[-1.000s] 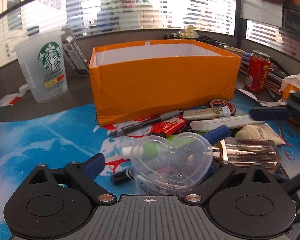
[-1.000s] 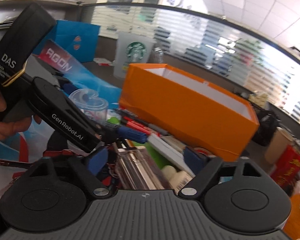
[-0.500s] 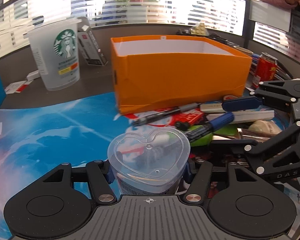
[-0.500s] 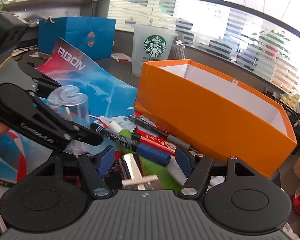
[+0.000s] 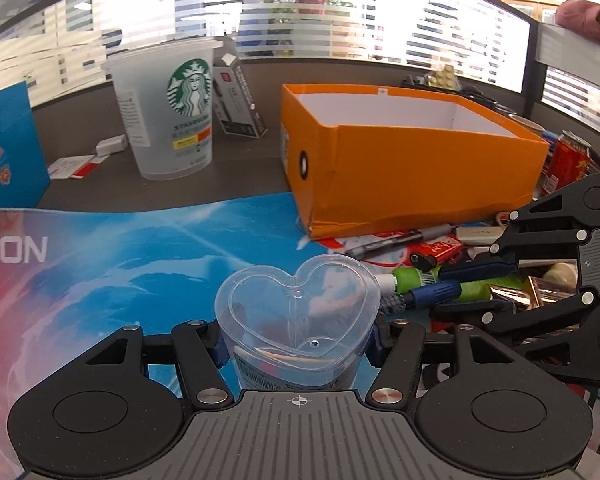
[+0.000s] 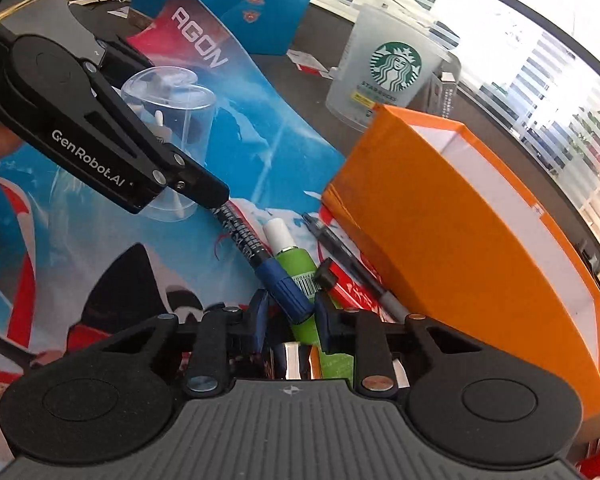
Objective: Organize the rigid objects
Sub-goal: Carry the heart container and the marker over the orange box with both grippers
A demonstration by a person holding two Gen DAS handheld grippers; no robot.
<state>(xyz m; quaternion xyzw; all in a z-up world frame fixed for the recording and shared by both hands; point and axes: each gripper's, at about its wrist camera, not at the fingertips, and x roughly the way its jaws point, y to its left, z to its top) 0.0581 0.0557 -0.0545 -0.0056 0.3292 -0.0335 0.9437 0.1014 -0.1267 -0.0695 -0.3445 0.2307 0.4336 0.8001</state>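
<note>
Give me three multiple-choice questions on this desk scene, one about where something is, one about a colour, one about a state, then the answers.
1. Where is the heart cup?
A. inside the box
B. between the left gripper fingers
C. beside the can

2. What colour is the box outside?
A. orange
B. blue
C. white

3. What is between the closing right gripper fingers?
A. nothing
B. the Starbucks cup
C. the blue-capped pen

Answers: 1 B, the blue pads press its sides. 2 A, the outer walls are orange, only the lining white. 3 C, the pen's blue end sits between the pads.

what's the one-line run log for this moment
left gripper: holding heart container | right gripper: closing on marker | orange box: empty
</note>
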